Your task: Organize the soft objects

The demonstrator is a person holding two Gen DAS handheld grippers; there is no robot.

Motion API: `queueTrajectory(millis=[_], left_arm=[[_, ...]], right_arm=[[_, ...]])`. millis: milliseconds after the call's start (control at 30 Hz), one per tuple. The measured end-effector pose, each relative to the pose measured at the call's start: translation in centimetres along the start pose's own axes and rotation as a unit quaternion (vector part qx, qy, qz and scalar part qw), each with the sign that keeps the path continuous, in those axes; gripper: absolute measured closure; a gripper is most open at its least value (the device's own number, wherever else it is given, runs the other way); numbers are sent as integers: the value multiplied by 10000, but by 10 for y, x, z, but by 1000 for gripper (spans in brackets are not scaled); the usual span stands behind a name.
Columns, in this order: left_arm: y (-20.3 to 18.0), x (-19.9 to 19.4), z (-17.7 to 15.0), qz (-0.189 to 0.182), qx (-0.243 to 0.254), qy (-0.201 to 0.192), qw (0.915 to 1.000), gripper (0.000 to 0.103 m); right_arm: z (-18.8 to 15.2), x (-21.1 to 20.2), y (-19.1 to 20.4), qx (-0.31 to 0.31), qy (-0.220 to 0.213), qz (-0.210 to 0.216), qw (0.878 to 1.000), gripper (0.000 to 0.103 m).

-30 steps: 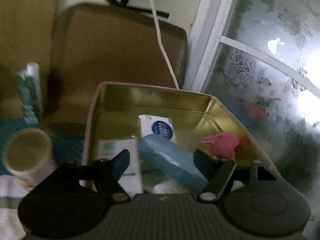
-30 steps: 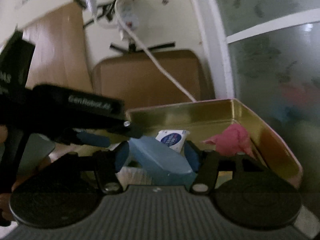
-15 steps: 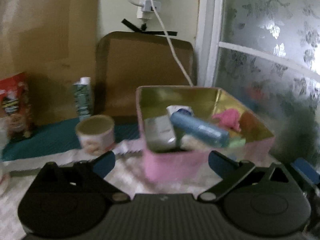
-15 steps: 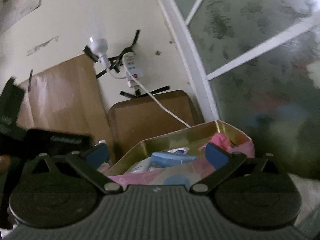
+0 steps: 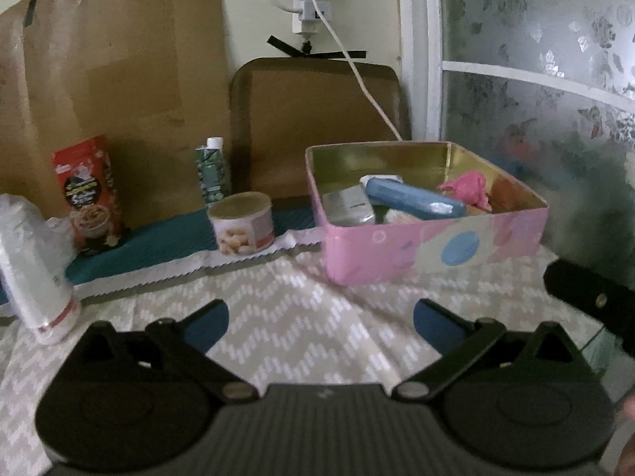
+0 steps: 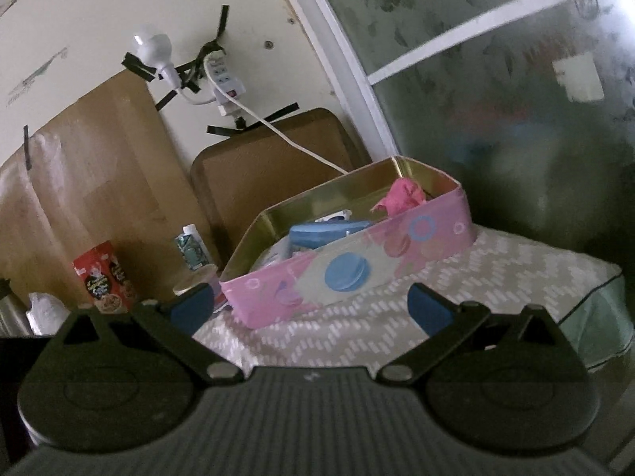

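While both the left gripper (image 5: pixel 320 324) and right gripper (image 6: pixel 309 309) hang spread and empty, the pink tin (image 5: pixel 432 244) hides most of its contents.

We take this for a home: a table under a patterned cloth (image 5: pixel 317 317) by a frosted, flower-etched window (image 5: pixel 535 79), a taped-up power strip (image 6: pixel 226 83) and bulb (image 6: pixel 151 45), a snack box (image 5: pixel 87 194), carton (image 5: pixel 212 172) and can (image 5: pixel 242 224).
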State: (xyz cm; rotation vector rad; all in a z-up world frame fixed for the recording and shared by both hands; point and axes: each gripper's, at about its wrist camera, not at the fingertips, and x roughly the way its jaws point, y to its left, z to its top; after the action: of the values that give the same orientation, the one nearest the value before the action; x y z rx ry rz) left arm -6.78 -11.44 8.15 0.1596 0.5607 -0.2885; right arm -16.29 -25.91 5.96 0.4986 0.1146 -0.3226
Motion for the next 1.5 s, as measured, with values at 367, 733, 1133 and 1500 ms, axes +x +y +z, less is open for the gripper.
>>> queueTrajectory(millis=[367,733,1133,1500], left_arm=[[0,-27,-6,57,-20,-56,10000,0],[-1,-44,-14,18,-32,-82,10000,0],[-5,-54,-18,51,56,-146,9999,0],[-7,-56,-20,71,79,-91,9999,0]], right_arm=[[-2,-19,18,-270,1,158,9995,0],[-5,-38,29,-538,-106,245,9982,0],[-11,-55,30,-300,-366,193,9987,0],[-14,-61,27,-154,-536,49,9984,0]])
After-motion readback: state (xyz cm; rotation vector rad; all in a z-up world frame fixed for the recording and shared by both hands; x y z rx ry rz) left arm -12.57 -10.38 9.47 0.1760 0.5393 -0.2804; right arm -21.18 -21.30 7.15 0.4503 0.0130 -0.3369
